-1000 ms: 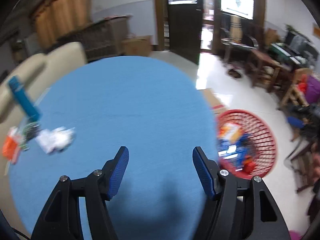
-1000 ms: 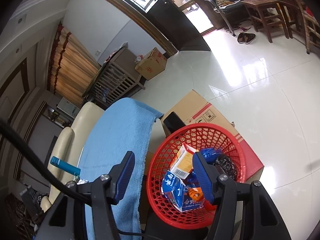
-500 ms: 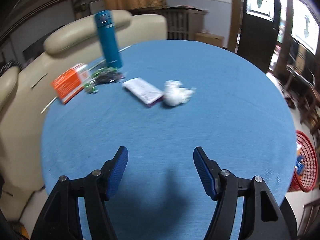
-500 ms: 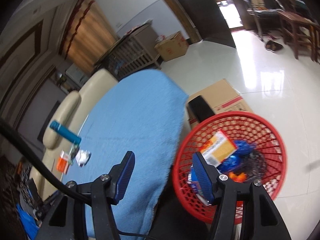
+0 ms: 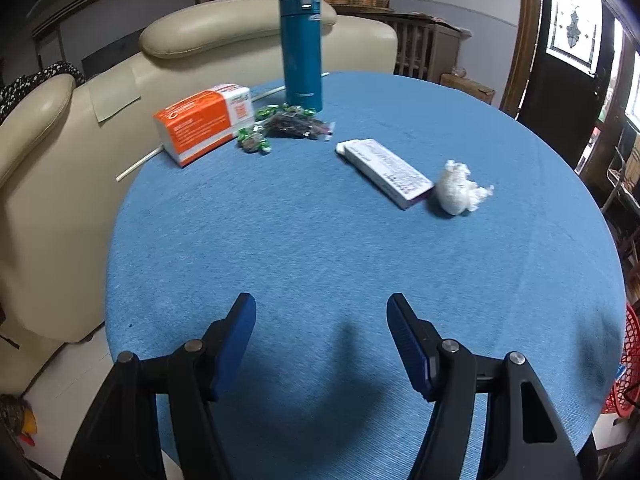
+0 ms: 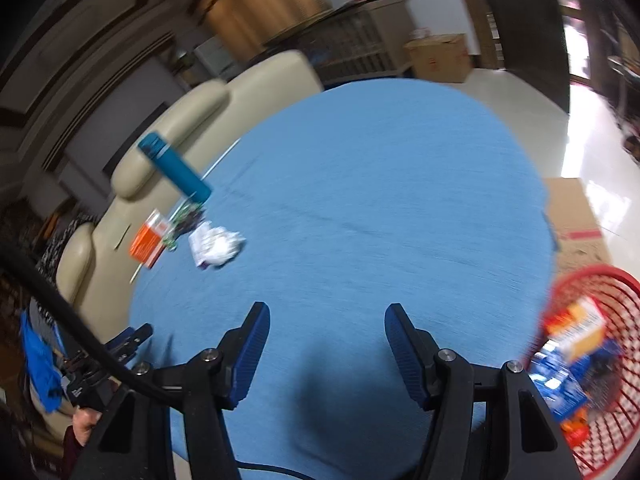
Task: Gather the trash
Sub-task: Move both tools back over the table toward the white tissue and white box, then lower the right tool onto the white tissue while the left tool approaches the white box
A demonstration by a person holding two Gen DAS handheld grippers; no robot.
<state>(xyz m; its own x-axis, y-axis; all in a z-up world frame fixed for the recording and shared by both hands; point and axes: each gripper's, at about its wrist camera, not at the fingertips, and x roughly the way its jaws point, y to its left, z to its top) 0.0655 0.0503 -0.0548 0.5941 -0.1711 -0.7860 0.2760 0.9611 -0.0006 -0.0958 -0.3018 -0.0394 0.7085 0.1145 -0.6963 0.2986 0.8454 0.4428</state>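
Left hand-held gripper [image 5: 320, 344]: jaws parted partway, nothing between the blue pads, bare blue counter [image 5: 320, 248] beneath. Right hand-held gripper [image 6: 326, 346]: same, part open and empty, over the near edge of the counter.

Nearest trash from my left gripper is the crumpled white tissue [image 5: 458, 192], at about 1 o'clock, well apart from the tips. Just beside it, touching or nearly so on its 9 o'clock side, lies the flat white-and-purple box [image 5: 386, 172]; its long axis runs from 11 to 5 o'clock, so it lies slantwise to my jaw line.

Further out at 11 o'clock: green-wrapped candies and a dark wrapper [image 5: 288, 126], then the orange-and-white carton [image 5: 206, 122]. The teal flask [image 5: 301, 46] stands upright behind them at 12 o'clock; I judge it no trash.

From the right gripper the tissue and box sit at 10 o'clock, blurred, further off. The red mesh basket [image 6: 600, 360] is at 3 o'clock off the counter edge, already holding packets.

Judgement: the left hand is the nearer one to the tissue. The reach goes forward and slightly right. The present gap looks wide enough for the tissue; the box would need a wrist turn to take it across its narrow side.
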